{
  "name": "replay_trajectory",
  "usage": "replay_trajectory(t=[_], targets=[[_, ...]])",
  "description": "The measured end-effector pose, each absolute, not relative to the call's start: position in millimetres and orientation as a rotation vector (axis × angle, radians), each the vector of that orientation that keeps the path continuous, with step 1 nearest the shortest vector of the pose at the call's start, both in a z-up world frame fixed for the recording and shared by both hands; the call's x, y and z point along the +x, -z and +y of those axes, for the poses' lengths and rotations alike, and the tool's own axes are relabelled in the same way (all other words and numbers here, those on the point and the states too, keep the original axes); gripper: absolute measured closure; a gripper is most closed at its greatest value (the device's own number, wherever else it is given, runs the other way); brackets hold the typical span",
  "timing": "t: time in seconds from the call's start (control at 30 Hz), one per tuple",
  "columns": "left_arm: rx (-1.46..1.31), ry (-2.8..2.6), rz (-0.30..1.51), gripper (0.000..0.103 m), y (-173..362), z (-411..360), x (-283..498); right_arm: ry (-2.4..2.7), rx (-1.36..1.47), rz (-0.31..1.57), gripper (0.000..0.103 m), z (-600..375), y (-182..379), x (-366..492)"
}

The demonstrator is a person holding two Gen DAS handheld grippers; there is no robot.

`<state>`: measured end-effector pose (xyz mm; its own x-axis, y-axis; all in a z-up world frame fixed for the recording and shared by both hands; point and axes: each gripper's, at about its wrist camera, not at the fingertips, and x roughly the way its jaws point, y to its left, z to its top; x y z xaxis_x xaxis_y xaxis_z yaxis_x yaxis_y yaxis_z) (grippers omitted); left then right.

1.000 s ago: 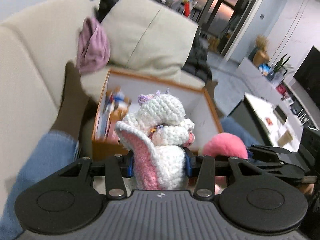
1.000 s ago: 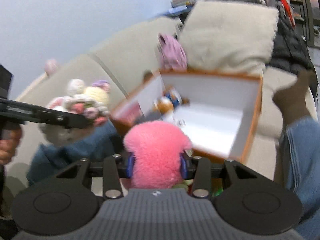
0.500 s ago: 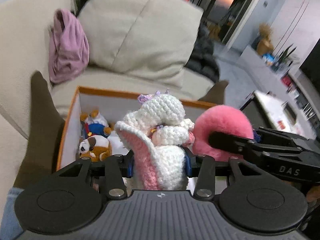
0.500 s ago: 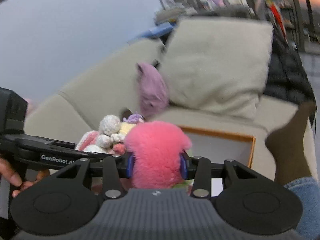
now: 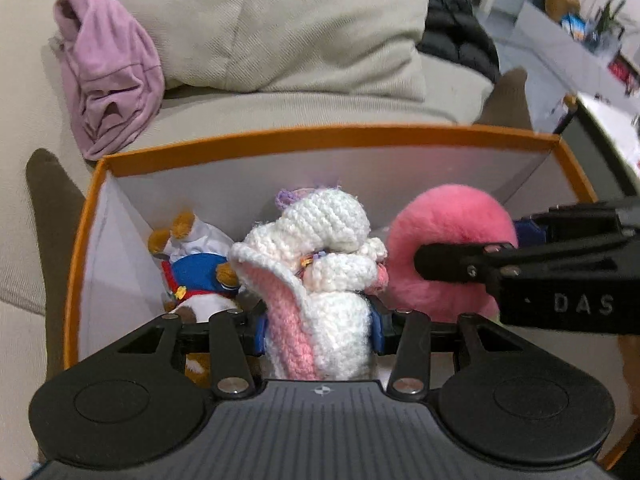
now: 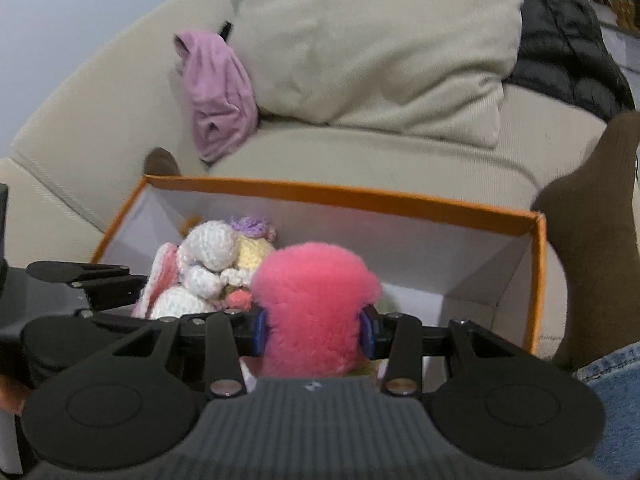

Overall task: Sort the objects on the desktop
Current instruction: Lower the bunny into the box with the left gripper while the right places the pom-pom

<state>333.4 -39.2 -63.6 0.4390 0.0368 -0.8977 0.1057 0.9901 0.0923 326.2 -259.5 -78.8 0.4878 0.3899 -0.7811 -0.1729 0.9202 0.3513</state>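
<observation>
progress looks partway: one brown-and-white plush dog in a blue outfit [image 5: 192, 276] already lies in the single orange-rimmed cardboard box [image 5: 320, 138] on the sofa. left tool [image 5: 320, 320] is clamped on one white-and-pink crochet bunny [image 5: 320, 280], right tool [image 6: 314, 330] on one fluffy pink plush [image 6: 312, 304]; both hang inside the box, unreleased.

A: Any legible text in the left wrist view?

B: One item. White capitals "DAS" on the black body of the right tool [image 5: 460, 266], at the frame's right edge. Lettering runs off the edge; I cannot tell if more follows.

A: Right wrist view?

B: Nothing readable. A small pale mark sits on the right tool's [image 6: 314, 330] ribbed housing, too small to make out. No other labels or numbers.
</observation>
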Motion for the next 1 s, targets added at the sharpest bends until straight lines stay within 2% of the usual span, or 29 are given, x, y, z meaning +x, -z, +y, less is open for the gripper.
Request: replay_trajectory(t=[0.27,0.37,0.47,0.6,0.67,0.77,0.8,0.87,1.0], targets=[[0.217,0.053,1.150,0.047,77,-45,338,-0.318,0.234,1.077,0.058,-254,89,339],[0.203,0.068,1.143,0.044,71,-41,334,-0.320,0.210,1.077,0.057,-251,89,337],[0.195,0.082,1.115,0.041,60,-39,328,-0.322,0.209,1.057,0.050,-254,83,332],[0.179,0.090,1.085,0.040,45,-35,319,-0.338,0.240,1.056,0.050,-267,79,326],[0.170,0.109,1.088,0.057,41,-34,314,-0.354,0.259,1.057,0.054,-271,77,323],[0.188,0.117,1.102,0.063,45,-36,310,-0.362,0.225,1.088,0.060,-264,80,322],[0.200,0.122,1.109,0.065,48,-37,309,-0.361,0.207,1.101,0.067,-261,83,322],[0.212,0.127,1.117,0.067,55,-38,309,-0.363,0.181,1.125,0.075,-257,91,322],[0.168,0.113,1.102,0.068,60,-32,315,-0.370,0.190,1.142,0.081,-253,96,328]])
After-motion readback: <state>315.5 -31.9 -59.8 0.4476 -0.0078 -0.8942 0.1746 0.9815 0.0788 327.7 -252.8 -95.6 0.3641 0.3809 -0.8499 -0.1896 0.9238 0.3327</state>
